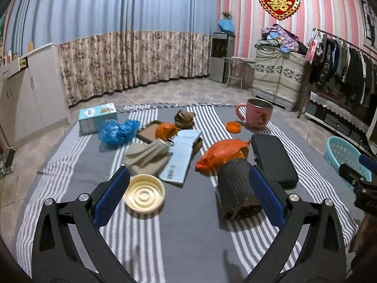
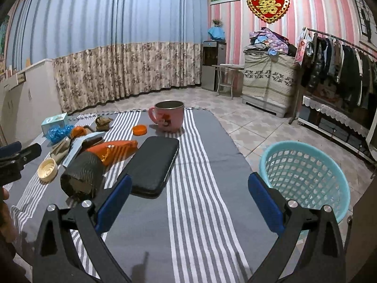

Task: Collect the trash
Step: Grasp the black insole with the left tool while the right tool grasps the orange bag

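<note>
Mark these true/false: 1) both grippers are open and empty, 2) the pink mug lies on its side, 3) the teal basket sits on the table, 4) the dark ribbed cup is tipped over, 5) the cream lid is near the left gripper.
1) True: left gripper and right gripper are open, holding nothing.
2) False: the pink mug stands upright.
3) False: the teal basket sits on the floor beside the table.
4) True: the dark ribbed cup lies on its side.
5) True: the cream lid lies by its left finger.
</note>
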Available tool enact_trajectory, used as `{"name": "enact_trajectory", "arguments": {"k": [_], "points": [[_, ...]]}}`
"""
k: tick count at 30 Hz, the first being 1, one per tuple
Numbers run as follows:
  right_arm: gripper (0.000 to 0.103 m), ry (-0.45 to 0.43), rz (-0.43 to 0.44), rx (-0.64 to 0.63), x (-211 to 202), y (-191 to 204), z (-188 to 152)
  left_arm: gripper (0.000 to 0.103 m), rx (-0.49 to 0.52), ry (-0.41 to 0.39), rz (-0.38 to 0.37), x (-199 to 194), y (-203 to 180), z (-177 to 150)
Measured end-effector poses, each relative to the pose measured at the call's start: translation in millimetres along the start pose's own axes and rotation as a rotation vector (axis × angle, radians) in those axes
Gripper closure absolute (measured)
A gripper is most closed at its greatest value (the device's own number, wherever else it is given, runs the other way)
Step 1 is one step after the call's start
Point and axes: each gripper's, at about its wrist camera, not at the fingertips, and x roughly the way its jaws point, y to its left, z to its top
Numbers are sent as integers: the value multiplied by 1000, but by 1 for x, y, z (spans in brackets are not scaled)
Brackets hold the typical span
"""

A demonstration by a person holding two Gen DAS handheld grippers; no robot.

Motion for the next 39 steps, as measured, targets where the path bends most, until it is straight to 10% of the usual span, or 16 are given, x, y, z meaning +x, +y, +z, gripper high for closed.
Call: {"name": "enact_trajectory", "arguments": {"k": [20, 25, 39], "points": [[6, 32, -72, 45, 17, -33, -1, 6, 37, 274, -69, 88, -69, -6], [6, 42, -69, 60, 21, -34, -3, 29, 50, 304, -117, 87, -69, -10], [6, 54, -21, -20, 30, 12, 1, 32, 66, 106, -48, 24, -11, 19]]}}
